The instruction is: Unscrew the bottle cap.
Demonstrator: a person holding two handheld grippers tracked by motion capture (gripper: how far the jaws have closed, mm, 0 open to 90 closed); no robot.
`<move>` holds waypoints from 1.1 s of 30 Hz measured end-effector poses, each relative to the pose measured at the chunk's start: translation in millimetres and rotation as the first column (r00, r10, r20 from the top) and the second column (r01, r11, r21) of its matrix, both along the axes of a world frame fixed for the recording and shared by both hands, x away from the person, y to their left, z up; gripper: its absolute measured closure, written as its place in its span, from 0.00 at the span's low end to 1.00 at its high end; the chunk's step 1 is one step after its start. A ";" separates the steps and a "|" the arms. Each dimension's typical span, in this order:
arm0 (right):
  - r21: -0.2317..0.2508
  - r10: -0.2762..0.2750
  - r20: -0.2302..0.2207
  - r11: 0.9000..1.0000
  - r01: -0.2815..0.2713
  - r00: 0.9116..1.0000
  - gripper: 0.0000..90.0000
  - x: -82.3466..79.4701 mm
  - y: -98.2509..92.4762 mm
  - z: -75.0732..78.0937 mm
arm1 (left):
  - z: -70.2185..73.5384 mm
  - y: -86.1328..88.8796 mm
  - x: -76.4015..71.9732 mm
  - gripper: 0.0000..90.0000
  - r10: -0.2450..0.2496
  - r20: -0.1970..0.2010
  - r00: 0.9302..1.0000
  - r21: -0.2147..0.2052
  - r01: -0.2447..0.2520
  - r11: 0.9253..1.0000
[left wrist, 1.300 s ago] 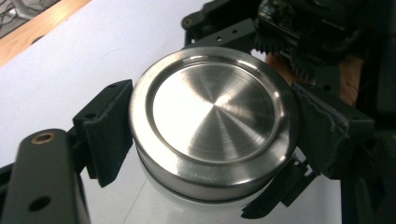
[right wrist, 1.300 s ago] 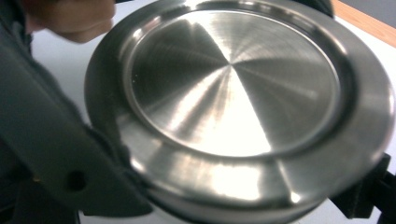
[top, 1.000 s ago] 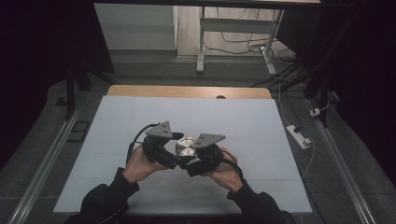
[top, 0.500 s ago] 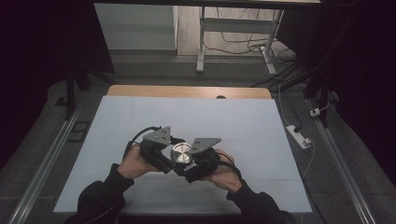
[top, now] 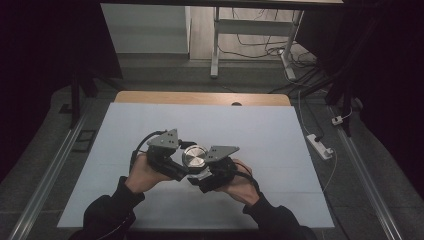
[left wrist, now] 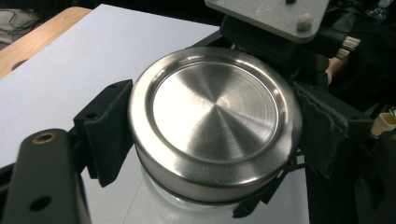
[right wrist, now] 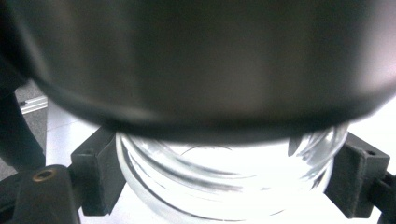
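Two grippers meet over the middle of the pale tabletop (top: 280, 145) in the high view, the left gripper (top: 176, 159) and right gripper (top: 206, 170) flanking a steel lid (top: 194, 156). Left gripper view: its jaws have just closed and clamp the lid's rim on both sides. Right gripper view: its jaws squeeze the glass jar (right wrist: 224, 186) just beneath the lid.

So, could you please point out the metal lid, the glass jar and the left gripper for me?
metal lid (left wrist: 215, 105): left gripper view, centre of its brushed top.
glass jar (right wrist: 224, 182): right gripper view, clear ribbed wall below the lid.
left gripper (top: 172, 161): high view, black body at the lid's left edge.
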State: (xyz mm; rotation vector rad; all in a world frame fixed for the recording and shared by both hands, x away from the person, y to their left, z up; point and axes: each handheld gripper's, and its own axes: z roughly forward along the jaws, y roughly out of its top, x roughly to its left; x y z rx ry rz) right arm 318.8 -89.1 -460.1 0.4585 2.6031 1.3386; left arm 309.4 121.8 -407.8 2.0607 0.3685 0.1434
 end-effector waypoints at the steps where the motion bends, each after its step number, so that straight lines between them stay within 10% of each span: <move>1: 0.001 -0.003 0.000 1.000 0.003 1.000 0.16 0.3 -0.5 0.2 | 0.3 1.0 -0.4 0.22 0.000 0.000 1.000 0.000 0.000 1.000; 33: 0.019 -0.145 0.019 0.989 0.144 0.989 0.16 24.1 -31.5 4.3 | -8.1 4.2 -25.9 0.22 -0.022 0.000 1.000 -0.012 0.022 1.000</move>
